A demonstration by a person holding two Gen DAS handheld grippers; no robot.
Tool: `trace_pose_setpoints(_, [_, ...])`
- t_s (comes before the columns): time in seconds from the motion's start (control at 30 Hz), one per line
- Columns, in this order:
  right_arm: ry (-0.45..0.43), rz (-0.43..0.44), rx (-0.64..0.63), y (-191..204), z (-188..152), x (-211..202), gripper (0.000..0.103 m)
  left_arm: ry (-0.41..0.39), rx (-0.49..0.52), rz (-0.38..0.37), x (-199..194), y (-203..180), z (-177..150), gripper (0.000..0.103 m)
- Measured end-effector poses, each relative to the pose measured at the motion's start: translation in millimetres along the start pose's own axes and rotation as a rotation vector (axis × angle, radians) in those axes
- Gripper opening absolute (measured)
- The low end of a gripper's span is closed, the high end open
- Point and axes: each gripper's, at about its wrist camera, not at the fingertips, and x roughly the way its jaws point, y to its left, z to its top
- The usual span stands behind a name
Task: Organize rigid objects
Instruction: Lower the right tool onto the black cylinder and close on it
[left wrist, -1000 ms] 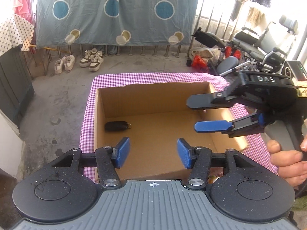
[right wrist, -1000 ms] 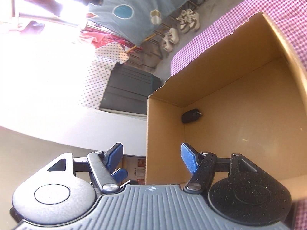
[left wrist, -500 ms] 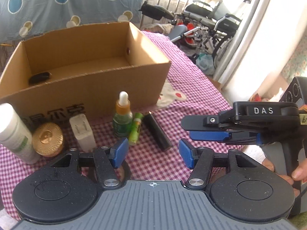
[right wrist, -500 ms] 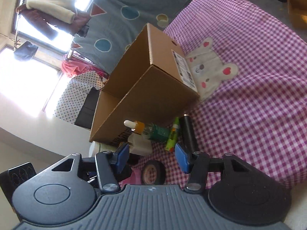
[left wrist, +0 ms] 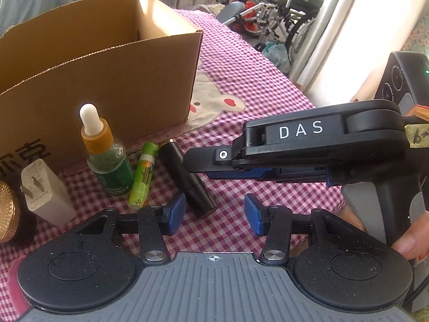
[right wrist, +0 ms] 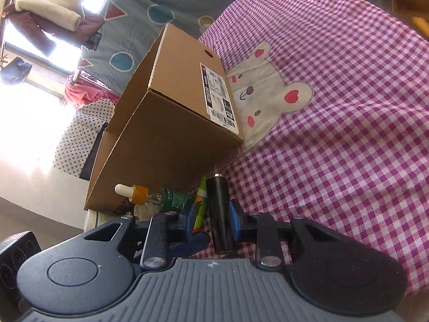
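Small items lie on the checked cloth in front of an open cardboard box (left wrist: 112,80): a black cylinder (left wrist: 187,177), a green tube (left wrist: 143,174), a dropper bottle (left wrist: 107,161), a white plug (left wrist: 45,193) and a gold lid (left wrist: 6,214). My left gripper (left wrist: 214,213) hovers low just before the cylinder's near end, its jaws closing with only cloth between them. My right gripper (right wrist: 211,218) reaches in from the right, rolled on its side. Its jaws are closing with the black cylinder (right wrist: 219,214) between the pads; a gap still shows at the left pad.
A rabbit patch (left wrist: 211,102) is sewn on the cloth right of the box. The table's right edge drops off towards wheelchairs (left wrist: 268,13). A person's hand (left wrist: 410,238) grips the right gripper's handle. The box (right wrist: 174,123) bears a shipping label.
Both grippers dropped from above the box's inside to the row of items before it. The right jaws narrowed around the black cylinder; the left jaws narrowed a little.
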Motion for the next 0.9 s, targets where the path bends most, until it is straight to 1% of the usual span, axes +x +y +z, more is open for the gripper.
trace_pose_setpoints(0.13, [0.031, 0.002, 0.024, -7, 0, 16, 0.028, 0.012, -0.001, 0.0, 4, 4, 0, 0.048])
trace_pose_setpoints(0.2, [0.037, 0.018, 0.042, -11, -1, 19, 0.028, 0.02, -0.007, -0.005, 4, 6, -1, 0.048])
trace_pose_setpoints(0.3, [0.05, 0.03, 0.06, -13, -6, 17, 0.027, 0.03, -0.012, -0.027, -1, 7, -6, 0.048])
trace_pose_setpoints(0.37, [0.063, 0.034, 0.07, -14, -11, 14, 0.027, 0.032, 0.002, -0.036, -8, 5, -11, 0.048])
trace_pose_setpoints(0.47, [0.085, 0.036, 0.084, -14, -22, 8, 0.027, 0.035, 0.028, -0.047, -19, 1, -22, 0.049])
trace_pose_setpoints(0.6, [0.106, 0.035, 0.095, -14, -40, -1, 0.027, 0.049, 0.036, -0.061, -29, -1, -35, 0.049])
trace_pose_setpoints(0.73, [0.087, 0.026, 0.109, -13, -46, -7, 0.028, 0.041, 0.037, -0.041, -32, -1, -38, 0.049])
trace_pose_setpoints(0.83, [0.076, 0.013, 0.115, -14, -41, -9, 0.028, 0.051, 0.042, -0.003, -26, 0, -35, 0.049])
trace_pose_setpoints(0.9, [0.073, 0.01, 0.113, -13, -39, -8, 0.028, 0.042, 0.055, 0.017, -19, 0, -31, 0.049])
